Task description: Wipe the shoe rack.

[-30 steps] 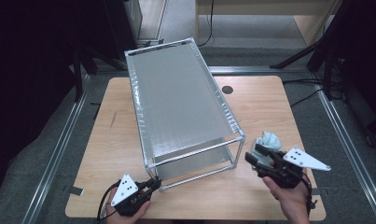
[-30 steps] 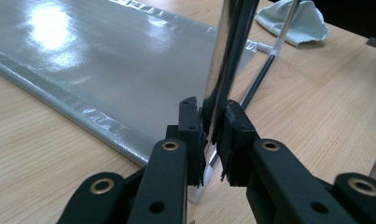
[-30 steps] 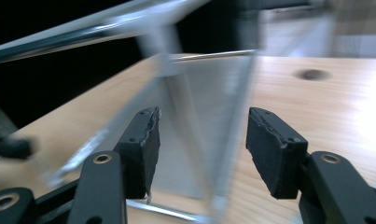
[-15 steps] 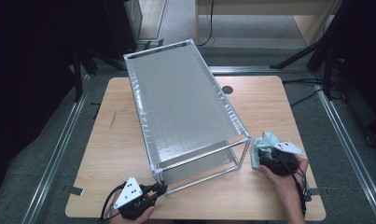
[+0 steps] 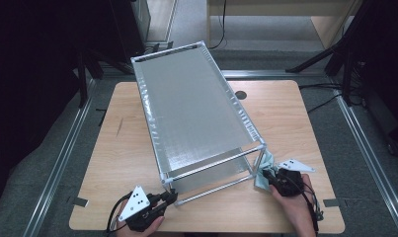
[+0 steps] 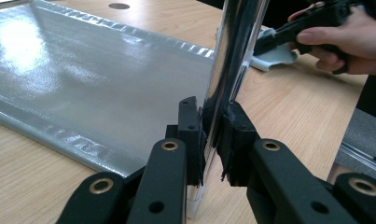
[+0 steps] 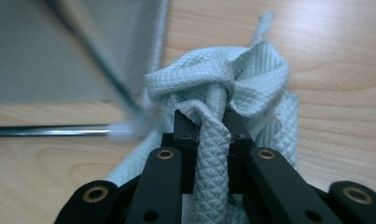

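Two grippers are at work along the near edge of the table (image 5: 112, 148), and we take them from left to right. Near the near left corner, our left gripper (image 5: 169, 197) has its jaws clamped on the shiny upright post (image 6: 232, 56) at the near left corner of the metal rack (image 5: 191, 108). In the left gripper view the pads pinch that post from both sides, its top is cut off by the frame, and its white foot is half hidden behind the jaws. The rack's grey liner (image 6: 83, 79) spreads away to the left there.

Farther right, close to the near right corner of the table, our right gripper (image 5: 268, 178) is closed on the pale green cloth (image 5: 263, 168). The cloth lies bunched on the table, touching the rack's near right post. In the right gripper view a fold of the cloth (image 7: 213, 140) runs between the jaws, and the rack rods behind it are blurred. From above, most of the cloth is hidden by the gripper and the post, so we cannot make out its full shape.

Compared with a second ago, the right gripper has come down and in toward the rack, and its jaws have just been closing, with the cloth between them. The left gripper sits where it was.
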A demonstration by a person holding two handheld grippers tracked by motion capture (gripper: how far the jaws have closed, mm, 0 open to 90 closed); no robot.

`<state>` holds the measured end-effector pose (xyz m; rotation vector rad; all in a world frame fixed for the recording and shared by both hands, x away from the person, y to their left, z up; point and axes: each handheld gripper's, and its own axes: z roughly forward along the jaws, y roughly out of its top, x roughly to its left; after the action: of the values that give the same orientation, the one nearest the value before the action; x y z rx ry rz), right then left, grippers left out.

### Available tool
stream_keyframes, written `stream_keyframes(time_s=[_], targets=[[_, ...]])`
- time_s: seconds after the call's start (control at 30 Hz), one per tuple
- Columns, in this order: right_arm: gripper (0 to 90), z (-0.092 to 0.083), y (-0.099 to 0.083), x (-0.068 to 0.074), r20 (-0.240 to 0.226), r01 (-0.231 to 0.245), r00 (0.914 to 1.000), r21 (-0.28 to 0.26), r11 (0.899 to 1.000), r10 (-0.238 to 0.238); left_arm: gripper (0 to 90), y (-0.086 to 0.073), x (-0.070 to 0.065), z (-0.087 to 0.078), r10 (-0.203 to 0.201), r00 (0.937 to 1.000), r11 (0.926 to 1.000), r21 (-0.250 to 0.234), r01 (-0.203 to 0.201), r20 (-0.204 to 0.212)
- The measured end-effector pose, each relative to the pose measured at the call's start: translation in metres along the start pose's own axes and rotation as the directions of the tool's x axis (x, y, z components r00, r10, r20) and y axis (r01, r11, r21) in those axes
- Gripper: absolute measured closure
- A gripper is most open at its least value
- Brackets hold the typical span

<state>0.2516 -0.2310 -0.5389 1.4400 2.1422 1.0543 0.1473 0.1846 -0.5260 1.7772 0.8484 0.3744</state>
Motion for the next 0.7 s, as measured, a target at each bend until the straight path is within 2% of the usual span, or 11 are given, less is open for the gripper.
stream_keyframes(time_s=[0.03,0.1,0.2,0.27,0.3,0.37,0.43,0.5,0.57,0.7], targets=[[79.7,-0.005,0.002,0.004,-0.009,0.008,0.9999,-0.017,1.0,-0.008,80.4,0.0,0.0,0.0,-0.001,1.0,1.0,0.001,0.001,0.003],[79.7,-0.017,0.008,0.011,-0.043,-0.01,0.9991,-0.079,0.997,0.006,80.4,0.0,0.0,0.001,0.001,1.0,1.0,0.003,-0.001,0.005],[79.8,-0.038,0.022,0.018,-0.045,-0.006,0.999,-0.177,0.984,-0.002,80.4,0.001,0.001,0.002,0.003,1.0,1.0,0.001,-0.003,0.007],[79.8,-0.057,0.034,0.024,-0.036,0.008,0.9992,-0.261,0.965,-0.018,80.4,0.001,0.0,0.003,-0.001,0.9999,1.0,0.003,0.001,0.01],[79.8,-0.069,0.041,0.028,-0.028,0.008,0.9995,-0.316,0.949,-0.018,80.4,0.001,0.0,0.003,-0.001,0.9999,1.0,0.004,0.001,0.011],[79.8,-0.085,0.048,0.033,-0.036,0.0,0.9992,-0.386,0.923,-0.016,80.4,0.001,0.0,0.004,-0.001,0.9999,1.0,0.003,0.001,0.011],[79.7,-0.092,0.051,0.037,-0.037,0.01,0.9989,-0.409,0.912,-0.028,80.4,0.001,0.0,0.004,0.0,0.9999,1.0,0.003,0.0,0.01],[79.7,-0.087,0.047,0.036,-0.046,0.011,0.9985,-0.394,0.919,-0.031,80.5,0.001,0.0,0.004,0.0,1.0,1.0,0.003,-0.001,0.009],[79.5,-0.072,0.039,0.031,-0.067,-0.014,0.9977,-0.338,0.941,-0.009,80.5,0.001,0.0,0.003,0.003,1.0,1.0,0.004,-0.003,0.008],[79.3,-0.043,0.019,0.021,-0.087,-0.036,0.996,-0.206,0.978,0.018,80.5,0.001,0.0,0.004,0.003,0.9999,1.0,0.003,-0.003,0.01]])
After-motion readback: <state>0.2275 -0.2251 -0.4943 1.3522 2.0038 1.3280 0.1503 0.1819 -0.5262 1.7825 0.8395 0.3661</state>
